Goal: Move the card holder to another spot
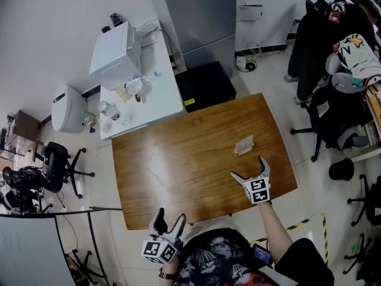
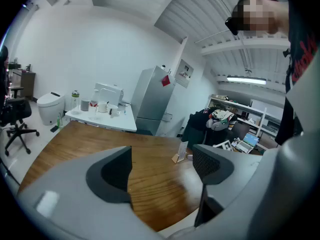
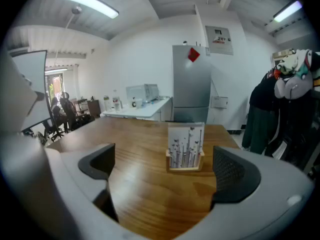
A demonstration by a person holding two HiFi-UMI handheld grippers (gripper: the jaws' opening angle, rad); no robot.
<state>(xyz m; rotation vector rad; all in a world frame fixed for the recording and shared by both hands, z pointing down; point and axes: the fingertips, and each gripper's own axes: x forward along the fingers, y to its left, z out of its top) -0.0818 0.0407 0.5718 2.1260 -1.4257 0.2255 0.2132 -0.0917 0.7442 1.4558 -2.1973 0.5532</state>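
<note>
The card holder (image 1: 244, 146) is a small wooden base with an upright card in it, standing on the right part of the wooden table (image 1: 178, 171). In the right gripper view the card holder (image 3: 186, 149) stands a short way ahead of the jaws, slightly right of centre. My right gripper (image 1: 251, 169) hovers over the table just in front of it, open and empty. My left gripper (image 1: 169, 221) is open with nothing in it at the table's near edge. In the left gripper view the card holder (image 2: 180, 153) shows far off beside the right jaw.
A white side table (image 1: 140, 94) with an appliance, cups and bottles adjoins the far left end. A grey fridge (image 1: 199, 14) stands behind. Office chairs (image 1: 62, 165) are at left, and a chair piled with clothes (image 1: 339, 100) at right.
</note>
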